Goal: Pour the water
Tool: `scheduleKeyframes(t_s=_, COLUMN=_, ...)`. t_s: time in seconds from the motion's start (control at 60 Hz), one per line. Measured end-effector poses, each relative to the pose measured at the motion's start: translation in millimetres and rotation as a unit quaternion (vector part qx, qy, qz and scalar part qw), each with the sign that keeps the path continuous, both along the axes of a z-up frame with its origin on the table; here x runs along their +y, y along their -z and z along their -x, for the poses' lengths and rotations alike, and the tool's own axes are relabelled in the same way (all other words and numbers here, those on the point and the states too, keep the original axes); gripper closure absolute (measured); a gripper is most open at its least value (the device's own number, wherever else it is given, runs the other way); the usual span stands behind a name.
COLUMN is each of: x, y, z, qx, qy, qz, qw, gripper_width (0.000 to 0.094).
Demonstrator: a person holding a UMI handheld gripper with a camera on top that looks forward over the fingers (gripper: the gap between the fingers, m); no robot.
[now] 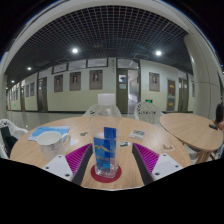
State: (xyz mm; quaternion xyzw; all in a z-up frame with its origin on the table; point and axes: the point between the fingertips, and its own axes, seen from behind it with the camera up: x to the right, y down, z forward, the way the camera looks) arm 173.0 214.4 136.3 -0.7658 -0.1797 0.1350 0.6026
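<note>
A clear plastic water bottle (105, 140) with a blue label stands upright on a round red coaster (106, 174) on a round wooden table (60, 150). The bottle stands between my gripper's (112, 160) two fingers. The left magenta pad (78, 157) and the right magenta pad (147, 157) each keep a gap from the bottle's sides. The gripper is open. The bottle rests on its own on the coaster.
A blue bowl-like container (48, 133) sits on the table to the left beyond the fingers. A white object (10, 128) stands further left. A small object (148, 115) lies far right on the table. A second round table (195, 130) stands to the right. Doors line the back wall.
</note>
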Motion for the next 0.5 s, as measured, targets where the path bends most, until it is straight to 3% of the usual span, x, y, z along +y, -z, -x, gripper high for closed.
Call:
scheduleKeyframes(t_s=0.35, x=-128.0, y=-32.3, z=-11.6, qx=0.011, qy=-0.022, qz=-0.006, qw=1.0, gripper_width=0.0096)
scheduleKeyframes(t_s=0.5, x=-181.2, y=-49.7, z=5.4, qx=0.047, qy=-0.064, qz=-0.021, qw=0.997, gripper_width=0.0089)
